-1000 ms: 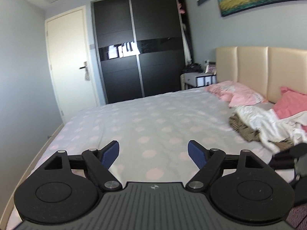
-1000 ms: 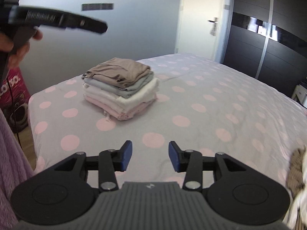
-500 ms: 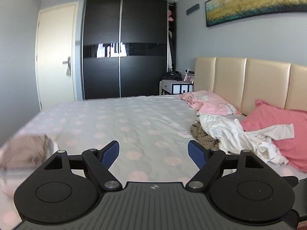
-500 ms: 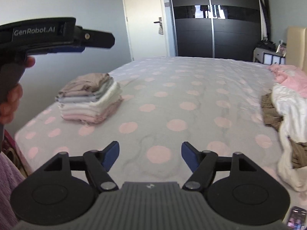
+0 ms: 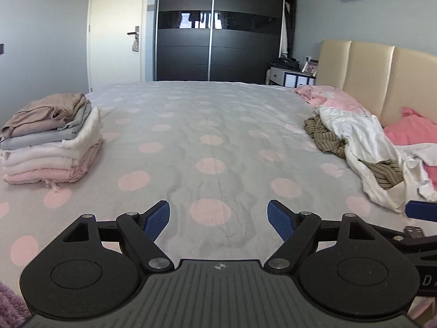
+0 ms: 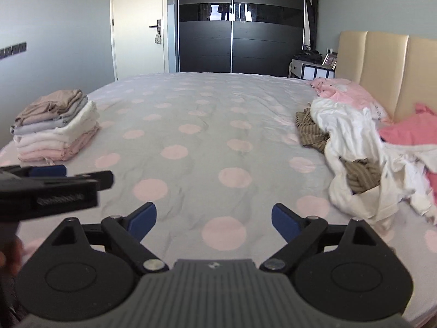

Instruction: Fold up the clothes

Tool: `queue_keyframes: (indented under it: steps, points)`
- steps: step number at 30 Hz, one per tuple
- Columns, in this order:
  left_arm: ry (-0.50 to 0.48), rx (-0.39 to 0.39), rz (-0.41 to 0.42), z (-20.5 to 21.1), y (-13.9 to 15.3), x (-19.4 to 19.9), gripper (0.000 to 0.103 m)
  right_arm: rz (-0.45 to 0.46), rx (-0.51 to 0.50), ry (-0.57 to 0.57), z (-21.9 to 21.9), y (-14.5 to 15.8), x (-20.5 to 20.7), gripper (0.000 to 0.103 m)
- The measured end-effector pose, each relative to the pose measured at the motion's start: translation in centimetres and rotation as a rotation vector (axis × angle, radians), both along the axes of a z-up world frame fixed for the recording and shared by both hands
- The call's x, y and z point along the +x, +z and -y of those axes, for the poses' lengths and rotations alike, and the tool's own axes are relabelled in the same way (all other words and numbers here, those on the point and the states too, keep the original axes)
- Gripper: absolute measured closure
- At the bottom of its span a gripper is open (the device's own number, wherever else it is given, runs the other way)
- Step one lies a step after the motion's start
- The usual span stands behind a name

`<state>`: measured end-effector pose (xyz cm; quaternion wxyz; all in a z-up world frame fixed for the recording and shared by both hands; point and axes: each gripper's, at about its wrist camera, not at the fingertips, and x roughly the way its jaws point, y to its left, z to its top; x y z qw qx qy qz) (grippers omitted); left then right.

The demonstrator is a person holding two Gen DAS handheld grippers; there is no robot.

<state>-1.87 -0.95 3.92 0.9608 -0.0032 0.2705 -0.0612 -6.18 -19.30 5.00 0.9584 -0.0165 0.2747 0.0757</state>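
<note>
Nearest the cameras, the left gripper (image 5: 218, 220) and the right gripper (image 6: 213, 220) both hang over the near edge of the bed (image 5: 218, 125), jaws spread wide and holding nothing. The two sit side by side; in the right wrist view the left tool shows as a blurred dark bar at the left edge.

Under and ahead of them the dotted sheet lies bare, a good spot for laying out a garment.

Farther off, to the left, a stack (image 5: 52, 139) of folded clothes sits near the bed's corner, brown on top, pink at the bottom. To the right, by the headboard (image 5: 382, 82), lies the pile (image 5: 363, 153) of unfolded clothes: a white garment tangled with a brown striped one, pink pieces behind.

This looks like the gap between garments: one item seems finished and stacked, the next not yet picked. The next move calls for reaching right to the pile, pinching one piece, most likely the white one on top, and dragging it free onto the bare middle. The tangle with the striped cloth may pull both along.
</note>
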Motion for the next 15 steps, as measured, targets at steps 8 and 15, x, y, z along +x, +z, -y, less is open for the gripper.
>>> queue_keyframes:
  steps: [8, 15]
  points:
    - [0.087, 0.031, -0.041, -0.5, -2.1, 0.4, 0.009, -0.077, 0.046, 0.044, -0.2, -3.1, 2.3, 0.006]
    - [0.056, 0.069, -0.071, -0.2, -3.6, 1.6, 0.000, -0.088, 0.094, 0.035, -0.1, -4.6, 3.8, 0.001]
